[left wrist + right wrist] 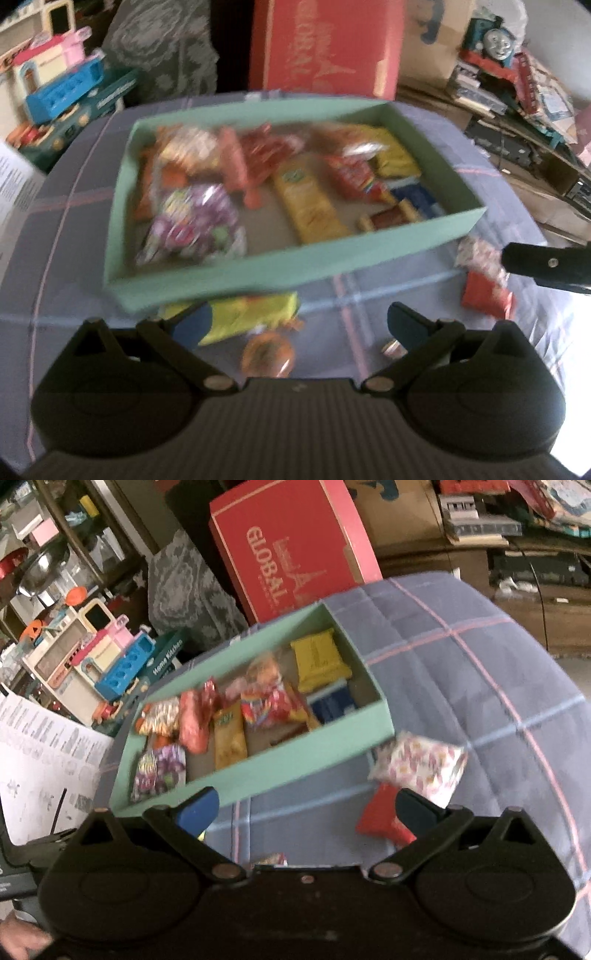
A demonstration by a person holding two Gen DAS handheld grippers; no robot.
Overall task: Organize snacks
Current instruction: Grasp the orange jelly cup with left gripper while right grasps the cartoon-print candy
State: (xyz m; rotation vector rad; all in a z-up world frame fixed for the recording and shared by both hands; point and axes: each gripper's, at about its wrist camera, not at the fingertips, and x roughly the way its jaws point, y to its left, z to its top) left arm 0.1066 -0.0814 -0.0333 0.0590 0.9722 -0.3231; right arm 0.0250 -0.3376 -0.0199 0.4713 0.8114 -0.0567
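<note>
Mint-green box [258, 269], blue plaid cloth [461, 672], red packet [380, 818], floral white packet [421, 764].

A shallow mint-green cardboard box [280, 771] sits on a blue-grey cloth crossed by thin pink and pale-blue lines [461, 686], and it holds a jumble of wrapped snacks, among them a square yellow packet [319, 661] at the far end, a long yellow bar [229, 738] and a purple patterned bag [159, 771] at the near corner. Just outside the box's near wall lie a white pouch printed with pink and red shapes [421, 766] and, touching it, a small red packet [382, 818]. The right gripper [304, 806], black with blue-padded fingers, hangs low over the cloth with its jaws spread wide and nothing between them, its right finger overlapping the red packet.
</note>
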